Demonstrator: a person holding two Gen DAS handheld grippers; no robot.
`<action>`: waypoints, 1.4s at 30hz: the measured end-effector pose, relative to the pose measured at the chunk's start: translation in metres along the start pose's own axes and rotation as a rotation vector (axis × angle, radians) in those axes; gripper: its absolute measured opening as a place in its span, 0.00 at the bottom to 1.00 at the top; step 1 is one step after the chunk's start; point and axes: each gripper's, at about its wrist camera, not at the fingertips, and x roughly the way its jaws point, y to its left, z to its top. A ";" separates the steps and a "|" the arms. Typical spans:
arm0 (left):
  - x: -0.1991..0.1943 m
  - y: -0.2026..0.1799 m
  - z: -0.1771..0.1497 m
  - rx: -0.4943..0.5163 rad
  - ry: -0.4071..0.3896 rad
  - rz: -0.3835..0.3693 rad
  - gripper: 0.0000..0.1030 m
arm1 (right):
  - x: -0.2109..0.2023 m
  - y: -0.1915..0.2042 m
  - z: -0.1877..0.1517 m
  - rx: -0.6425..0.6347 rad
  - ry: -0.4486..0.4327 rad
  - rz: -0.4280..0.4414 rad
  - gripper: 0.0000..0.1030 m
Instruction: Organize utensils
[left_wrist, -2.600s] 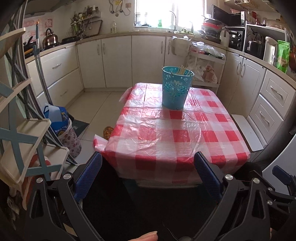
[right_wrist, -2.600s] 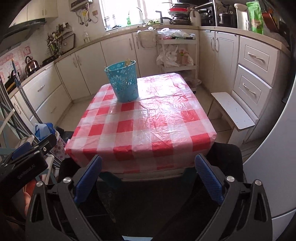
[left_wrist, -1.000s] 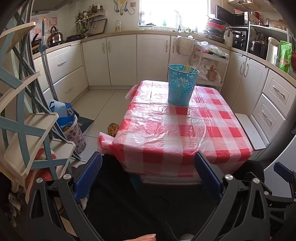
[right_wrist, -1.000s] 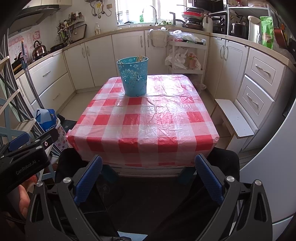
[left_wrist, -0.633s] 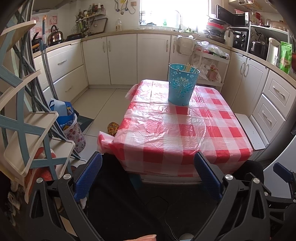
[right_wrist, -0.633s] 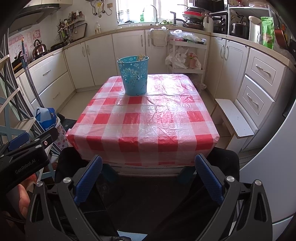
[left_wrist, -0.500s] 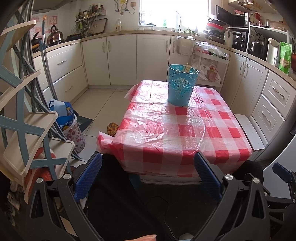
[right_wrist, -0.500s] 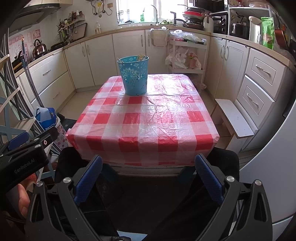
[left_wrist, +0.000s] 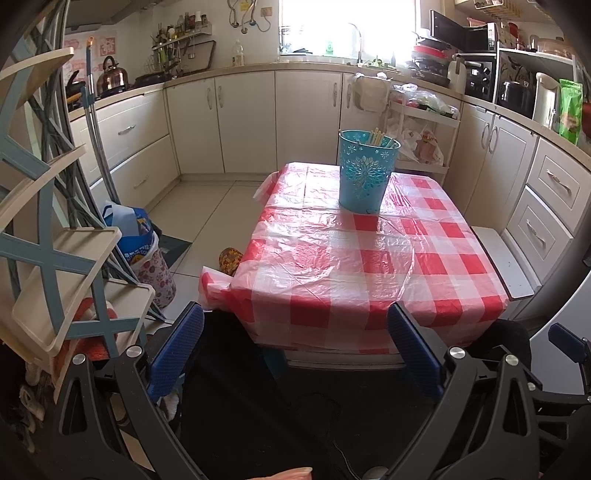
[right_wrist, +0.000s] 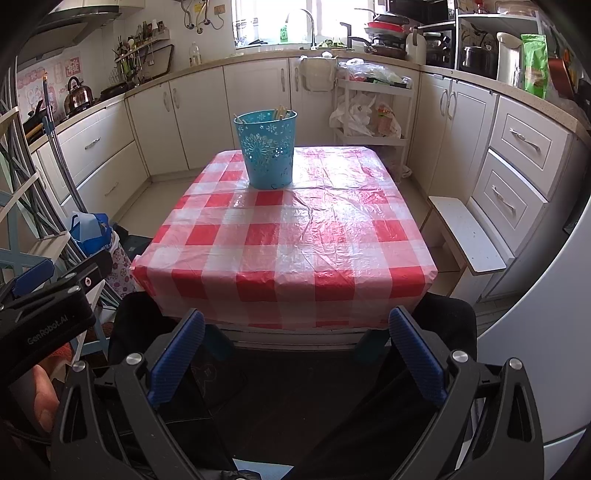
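Note:
A blue perforated bucket stands at the far end of a table with a red-and-white checked cloth. Pale utensil ends stick up out of it. It also shows in the right wrist view, on the same table. My left gripper is open and empty, held low in front of the table's near edge. My right gripper is open and empty, also below the near edge. Both are far from the bucket.
A beige and blue shelf rack stands close on the left, with a mop handle and a bag-filled bin beside it. A white bench and drawers are right of the table. Cabinets line the back.
Over the last second almost nothing has moved. Compared with 2.6 s ago both grippers have pulled back from the table and the view is straighter.

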 end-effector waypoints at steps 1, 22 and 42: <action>0.000 0.000 0.000 0.003 -0.001 0.007 0.93 | 0.000 0.000 0.000 0.001 0.000 0.000 0.93; 0.000 -0.002 -0.001 0.014 0.000 0.013 0.93 | 0.000 0.001 -0.001 -0.003 0.003 -0.003 0.93; 0.001 0.001 -0.002 0.010 0.007 -0.010 0.93 | 0.000 0.004 -0.002 -0.004 0.005 -0.006 0.93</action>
